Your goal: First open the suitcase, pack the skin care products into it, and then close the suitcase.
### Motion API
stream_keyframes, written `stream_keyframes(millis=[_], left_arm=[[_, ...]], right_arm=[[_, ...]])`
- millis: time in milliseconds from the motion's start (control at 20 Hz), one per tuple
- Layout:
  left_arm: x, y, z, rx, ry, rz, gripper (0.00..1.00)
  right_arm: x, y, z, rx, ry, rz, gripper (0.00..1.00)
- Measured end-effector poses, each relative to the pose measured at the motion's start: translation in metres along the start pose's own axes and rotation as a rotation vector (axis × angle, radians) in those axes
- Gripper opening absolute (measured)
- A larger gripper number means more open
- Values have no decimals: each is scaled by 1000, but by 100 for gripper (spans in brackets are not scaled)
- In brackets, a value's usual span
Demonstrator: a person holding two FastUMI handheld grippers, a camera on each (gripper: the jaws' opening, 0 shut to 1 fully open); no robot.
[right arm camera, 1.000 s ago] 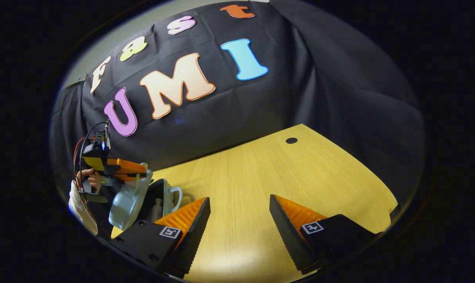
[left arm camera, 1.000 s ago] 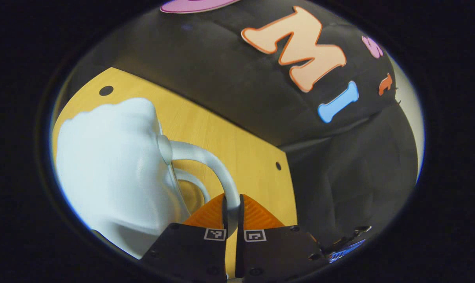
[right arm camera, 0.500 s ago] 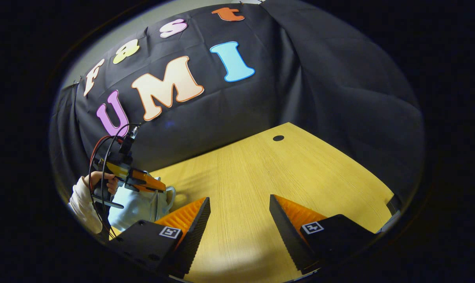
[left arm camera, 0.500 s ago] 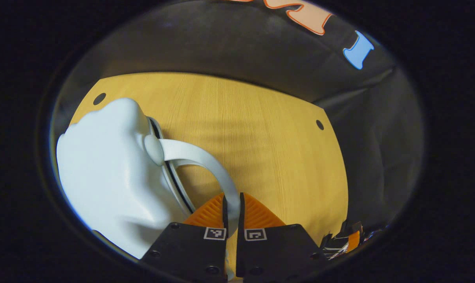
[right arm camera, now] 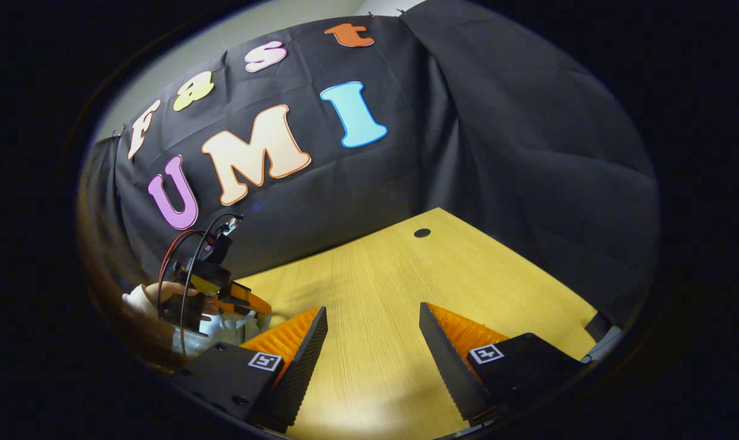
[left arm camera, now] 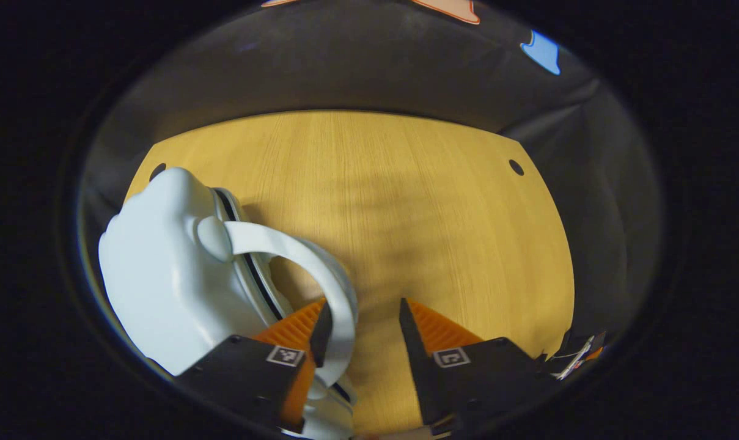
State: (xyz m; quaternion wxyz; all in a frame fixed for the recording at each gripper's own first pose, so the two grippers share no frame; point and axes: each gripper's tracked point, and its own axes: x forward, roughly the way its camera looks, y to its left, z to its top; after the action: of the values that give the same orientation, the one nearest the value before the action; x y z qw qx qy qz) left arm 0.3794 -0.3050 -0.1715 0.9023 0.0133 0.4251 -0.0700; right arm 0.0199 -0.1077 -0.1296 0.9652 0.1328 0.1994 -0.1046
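Left tool (left arm camera: 360, 321): your fingers stand apart, the suitcase (left arm camera: 167, 275) handle (left arm camera: 320, 275) arching between them, touching the left finger. The case lies closed on the counter (left arm camera: 406, 201), left of the tool. Right tool (right arm camera: 372, 333): apart, empty, farther from the suitcase.

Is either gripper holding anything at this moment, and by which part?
Nothing is held. The left gripper is open, the suitcase handle loose between its fingers. The right gripper is open, empty.
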Motion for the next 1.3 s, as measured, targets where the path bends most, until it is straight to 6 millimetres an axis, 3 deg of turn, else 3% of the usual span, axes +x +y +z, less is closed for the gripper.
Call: stream_keyframes(millis=[50,100,200,350,700,850,900,1100,1300], left_arm=[[-7,-5,2,6,-15,-3,71],[-17,-8,3,9,-27,-9,89],[-35,-9,5,5,-56,-8,94],[-57,-12,8,45,-106,40,95],[-156,-38,3,88,-381,6,95],[-197,-39,7,106,-566,18,95],[-208,-37,6,100,-621,27,91],[-228,-24,-12,31,-708,57,95],[-230,-13,-33,3,-737,79,95]], right_arm=[[-2,1,5,-7,-6,6,95],[-4,3,11,-14,-14,14,95],[-7,8,20,-25,-25,32,95],[-10,19,33,-50,-41,72,95],[-15,56,58,-84,-86,187,95],[-17,70,64,-83,-102,229,95],[-18,75,65,-85,-107,241,95],[-26,88,68,-109,-125,277,95],[-34,97,68,-108,-139,298,95]])
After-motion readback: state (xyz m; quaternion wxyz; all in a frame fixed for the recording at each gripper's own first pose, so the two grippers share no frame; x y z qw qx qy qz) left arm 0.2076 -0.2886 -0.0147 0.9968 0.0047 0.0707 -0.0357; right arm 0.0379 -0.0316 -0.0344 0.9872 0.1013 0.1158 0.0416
